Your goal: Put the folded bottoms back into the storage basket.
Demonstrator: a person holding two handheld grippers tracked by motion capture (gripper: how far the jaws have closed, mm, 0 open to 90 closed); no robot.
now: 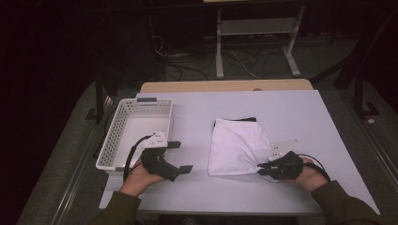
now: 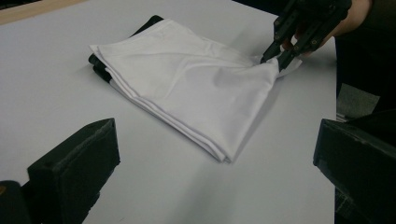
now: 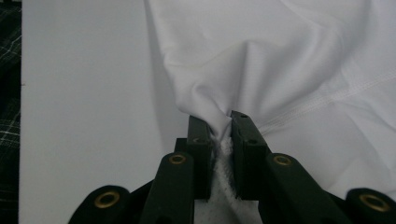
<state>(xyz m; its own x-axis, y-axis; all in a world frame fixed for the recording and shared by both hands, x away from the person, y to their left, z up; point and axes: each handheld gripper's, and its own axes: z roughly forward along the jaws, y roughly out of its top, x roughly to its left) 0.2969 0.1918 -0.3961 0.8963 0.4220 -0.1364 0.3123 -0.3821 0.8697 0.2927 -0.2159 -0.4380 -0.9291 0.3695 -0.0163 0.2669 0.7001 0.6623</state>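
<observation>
One folded white cloth [image 1: 237, 146], lengthwise away from person.

cloth's [image 3: 289, 60] pinched corner hidden between tool [image 3: 219, 128] jaws

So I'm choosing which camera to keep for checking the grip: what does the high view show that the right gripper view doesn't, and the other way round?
High view alone: the white basket at the table's left, the left claw open beside it, both of the person's hands.

Right gripper view alone: the pinch up close, the right claw shut on a bunched corner of the white cloth, fabric squeezed between its jaws.

Both: the folded cloth, the right claw at its corner, the table.
</observation>
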